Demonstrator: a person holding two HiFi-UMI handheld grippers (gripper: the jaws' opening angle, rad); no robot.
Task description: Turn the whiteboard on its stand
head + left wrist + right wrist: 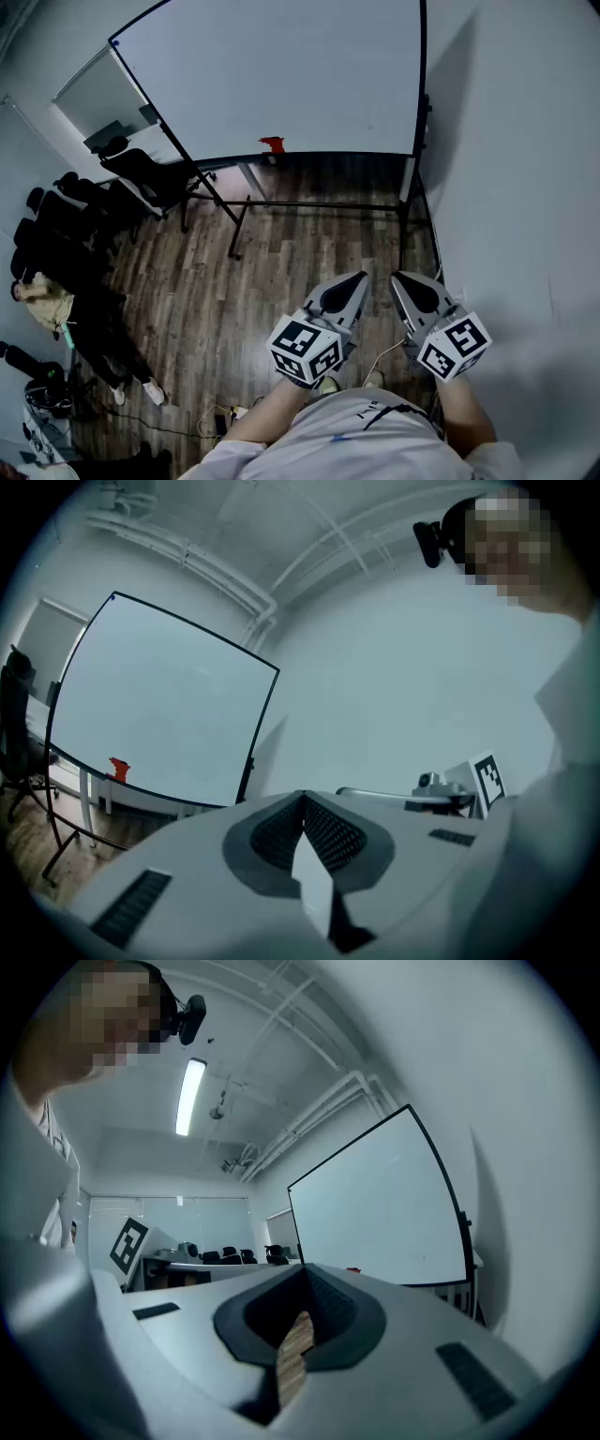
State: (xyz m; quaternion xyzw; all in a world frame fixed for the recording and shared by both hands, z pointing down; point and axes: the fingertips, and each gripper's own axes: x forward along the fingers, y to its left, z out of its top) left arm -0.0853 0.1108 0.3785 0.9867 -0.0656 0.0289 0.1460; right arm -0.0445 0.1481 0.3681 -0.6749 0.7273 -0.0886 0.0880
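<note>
The approach is judged to be the step in hand: the whiteboard point(281, 75) is seen upright on its stand point(319, 204) ahead, close beside the wall point(525, 187), well apart from both grippers. The left gripper point(356, 279) and right gripper point(401, 279) are held near the body, each with jaws closed together on nothing (a small red item point(272, 143) sits on the board's tray). Next, the board must be reached and the jaws opened so that a frame edge can be taken
</note>
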